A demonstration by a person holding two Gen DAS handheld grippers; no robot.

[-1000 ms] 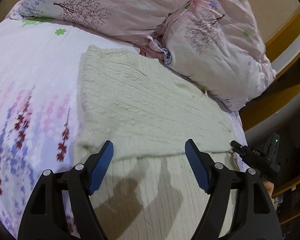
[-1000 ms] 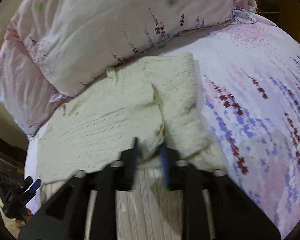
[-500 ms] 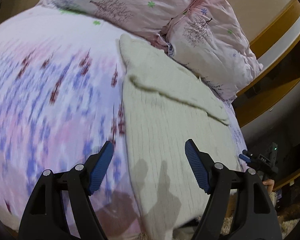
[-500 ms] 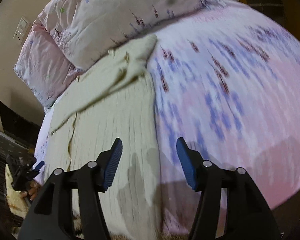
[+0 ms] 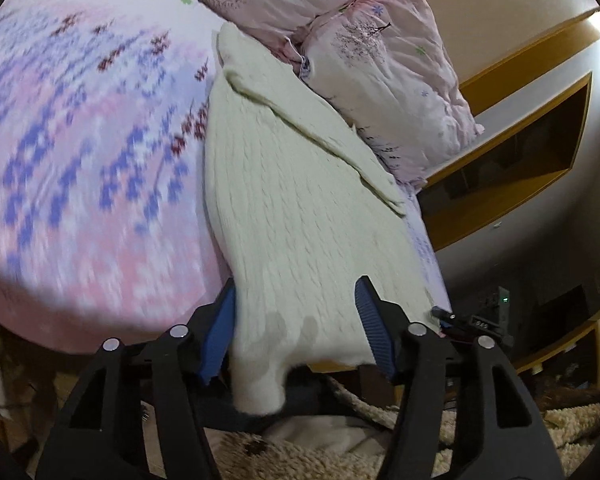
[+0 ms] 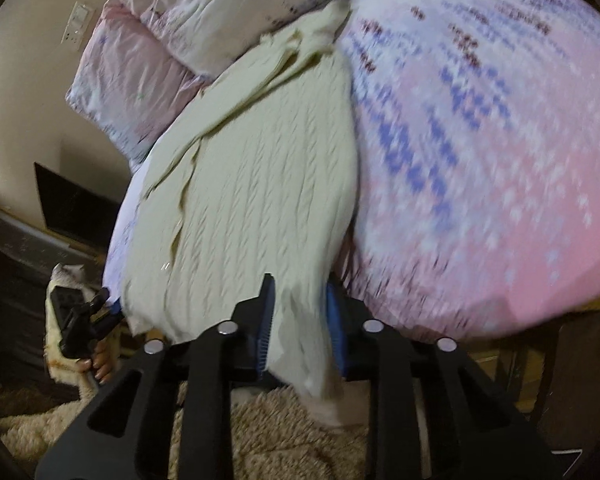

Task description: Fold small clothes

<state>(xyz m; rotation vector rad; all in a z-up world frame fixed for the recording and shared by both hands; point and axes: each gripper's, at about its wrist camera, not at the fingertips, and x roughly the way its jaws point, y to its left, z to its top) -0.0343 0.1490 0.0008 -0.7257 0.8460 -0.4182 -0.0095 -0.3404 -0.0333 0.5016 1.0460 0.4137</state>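
Right wrist view: the right claw [image 6: 300, 320], jaws just closing, is pinching the sweater's [image 6: 260, 184] near hem; left claw [image 5: 296, 328], also closing, is straddling it, spread, on the bed [image 5: 80, 160].

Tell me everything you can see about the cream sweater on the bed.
The cream sweater is a cable-knit, soft-looking garment lying lengthwise on the floral bedsheet, its far end against the pink pillows. A sleeve is folded diagonally across its upper part. Its near hem hangs over the bed's edge. The left gripper straddles one hem corner, jaws just closing, not yet pinching. The right gripper has just closed on the other corner.
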